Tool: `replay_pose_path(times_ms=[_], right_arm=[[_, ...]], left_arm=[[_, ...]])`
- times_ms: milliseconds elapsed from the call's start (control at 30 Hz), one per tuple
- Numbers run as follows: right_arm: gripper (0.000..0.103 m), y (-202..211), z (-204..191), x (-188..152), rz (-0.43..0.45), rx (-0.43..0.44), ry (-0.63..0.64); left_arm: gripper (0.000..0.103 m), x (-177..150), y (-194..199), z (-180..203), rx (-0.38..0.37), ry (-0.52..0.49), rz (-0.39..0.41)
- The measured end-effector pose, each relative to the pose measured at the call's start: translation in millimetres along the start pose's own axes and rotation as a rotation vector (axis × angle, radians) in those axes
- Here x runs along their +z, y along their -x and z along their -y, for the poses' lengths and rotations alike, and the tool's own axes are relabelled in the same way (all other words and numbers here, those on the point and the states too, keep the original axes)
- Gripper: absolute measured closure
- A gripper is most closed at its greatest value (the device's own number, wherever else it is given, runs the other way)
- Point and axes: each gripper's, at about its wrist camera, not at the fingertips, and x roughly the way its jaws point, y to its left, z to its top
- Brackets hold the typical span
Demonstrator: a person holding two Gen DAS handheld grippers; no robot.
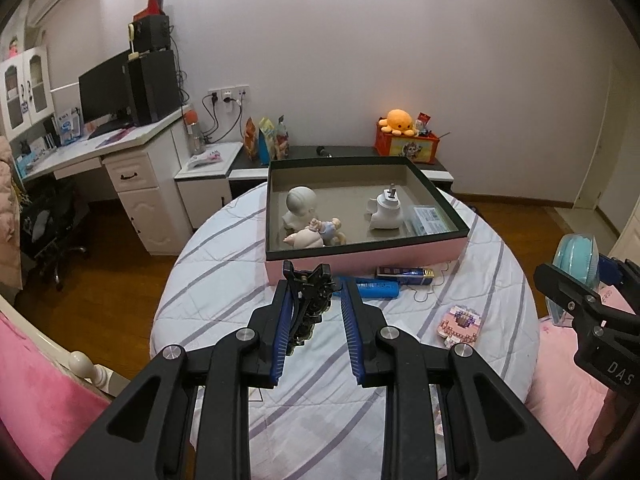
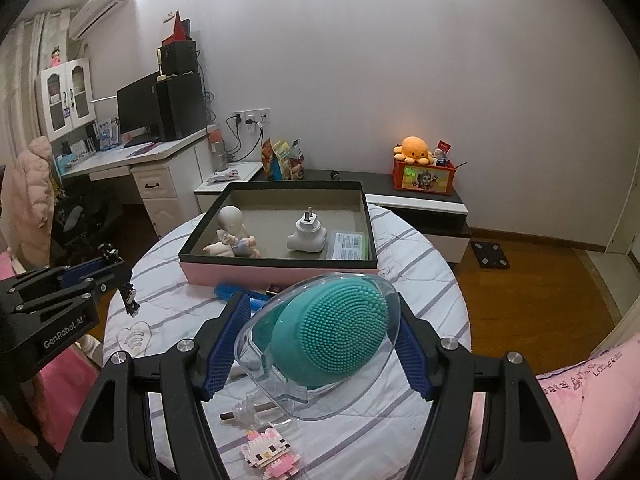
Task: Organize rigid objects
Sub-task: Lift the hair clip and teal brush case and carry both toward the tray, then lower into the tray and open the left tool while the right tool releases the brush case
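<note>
A pink box [image 1: 360, 260] with a dark rim stands on the round table and holds a white bust [image 1: 301, 208], a small doll [image 1: 320, 234], a white plug adapter [image 1: 386, 212] and a packet [image 1: 430, 219]. My left gripper [image 1: 316, 304] is raised above the table with a black clip-like object [image 1: 310, 300] against its left finger; the jaws stand apart. My right gripper [image 2: 320, 344] is shut on a teal bristled brush in a clear case [image 2: 324, 340], held above the table in front of the box [image 2: 280, 272].
A blue case [image 1: 376, 290] and a dark blue tube [image 1: 404, 274] lie before the box. A pink brick figure [image 2: 270, 456] and a small stick [image 2: 244, 412] lie near the table's front. Pink bedding surrounds the table; desk and low cabinet stand behind.
</note>
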Motion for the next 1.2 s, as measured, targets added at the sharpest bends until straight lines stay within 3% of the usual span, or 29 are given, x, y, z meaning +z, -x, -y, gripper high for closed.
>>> replay_pose_path(times_ms=[633, 1000, 1200], right_arm=[[0.033, -17, 12, 5, -0.024, 0.007, -0.031], [0.033, -47, 22, 50, 0.031, -0.007, -0.002], [0.033, -88, 29, 88, 0.047, -0.029, 0.028]], left_arm=[[0.078, 11, -26, 5, 0.001, -0.022, -0.043], [0.078, 60, -61, 8, 0.016, -0.088, -0.008], [0.078, 100, -98, 9, 0.021, -0.139, 0.0]])
